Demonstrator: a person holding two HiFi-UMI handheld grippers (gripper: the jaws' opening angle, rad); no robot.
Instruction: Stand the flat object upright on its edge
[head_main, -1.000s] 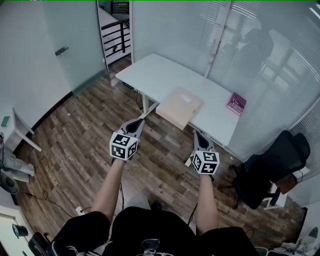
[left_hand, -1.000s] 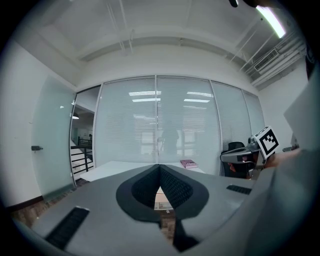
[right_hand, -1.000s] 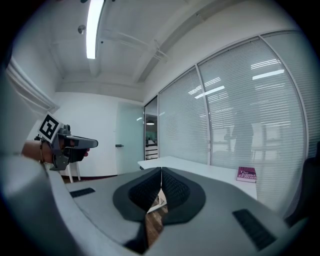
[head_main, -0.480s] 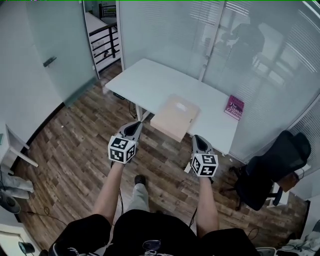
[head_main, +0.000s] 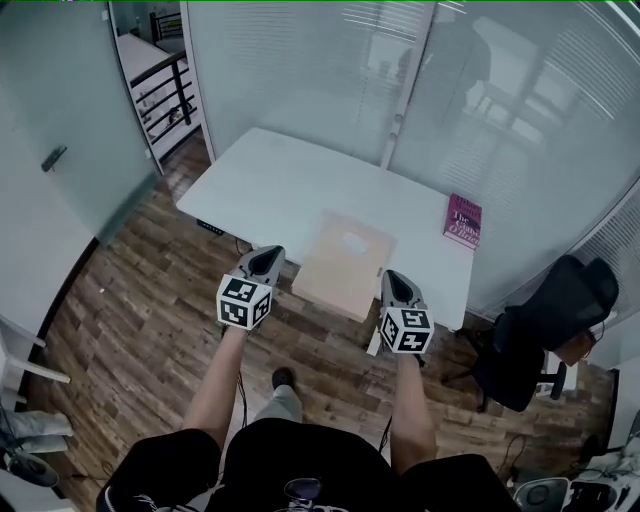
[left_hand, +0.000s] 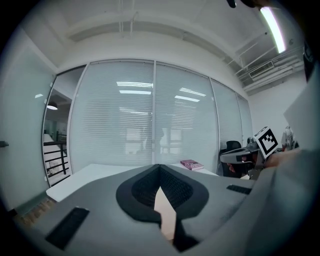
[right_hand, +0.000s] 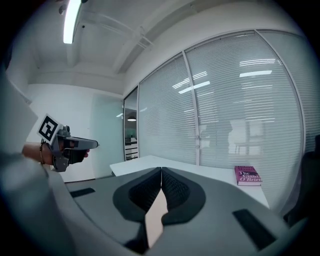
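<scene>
Stretching forward side by side above the wood-plank floor (head_main: 140, 300), the person's two bare forearms (head_main: 222, 375) run roughly parallel, and each hand grips a tool with its marker cube on top. The left tool (head_main: 268, 253) and the right tool (head_main: 392, 278) both point ahead and slightly downward, toward the white surface (head_main: 260, 175). Each tool is clenched, its pads meeting with nothing between them. In the head view the tan flat rectangular panel (head_main: 343, 262) shows between their tips. It lies flat at the surface's near edge, and neither tool holds it. Farther back, toward the right corner, lies a magenta book (head_main: 462, 220). A black office chair (head_main: 540, 335) stands to the right of the surface. A glass wall with blinds (head_main: 300, 70) rises behind.
</scene>
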